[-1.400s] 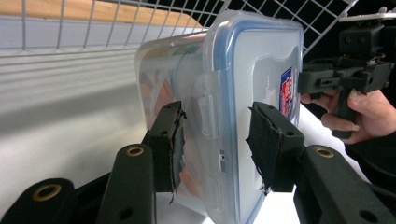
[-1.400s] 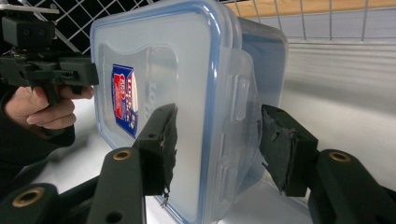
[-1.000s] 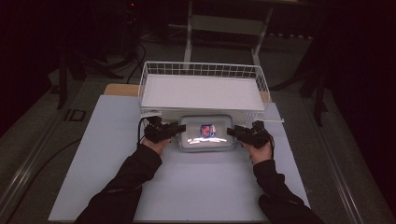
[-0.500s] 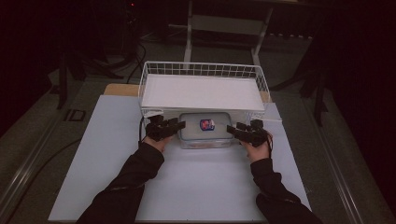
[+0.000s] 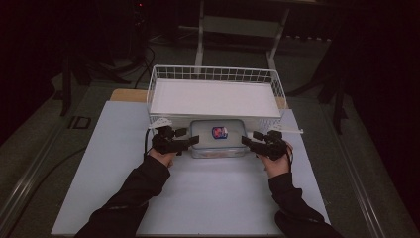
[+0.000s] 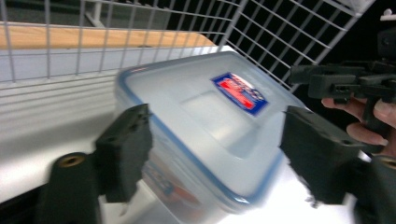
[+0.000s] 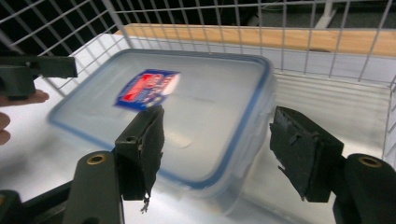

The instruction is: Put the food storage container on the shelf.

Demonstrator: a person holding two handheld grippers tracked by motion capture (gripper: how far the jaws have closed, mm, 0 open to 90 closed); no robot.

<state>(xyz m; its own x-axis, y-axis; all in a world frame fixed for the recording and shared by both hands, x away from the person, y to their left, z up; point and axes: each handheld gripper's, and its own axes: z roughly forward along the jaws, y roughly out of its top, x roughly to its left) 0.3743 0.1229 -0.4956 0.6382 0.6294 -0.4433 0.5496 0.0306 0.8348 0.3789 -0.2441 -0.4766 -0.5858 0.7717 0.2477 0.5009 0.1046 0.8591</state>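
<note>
Sleeves come in low, and the left gripper point(image 5: 190, 141) and right gripper point(image 5: 247, 140) flank the plastic container point(image 5: 218, 136) on the worktop point(image 5: 119, 148). Both sets of jaws have just been opening and stand wide, each around a container end, seemingly clear of it, though blur muddies that. Best to square up and close evenly before lifting. Beyond sits the wire basket point(image 5: 214, 74).

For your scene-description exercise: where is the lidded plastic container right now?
In the high view the plastic container sits on the white table, just in front of the wire basket, between the left gripper and right gripper.
</note>
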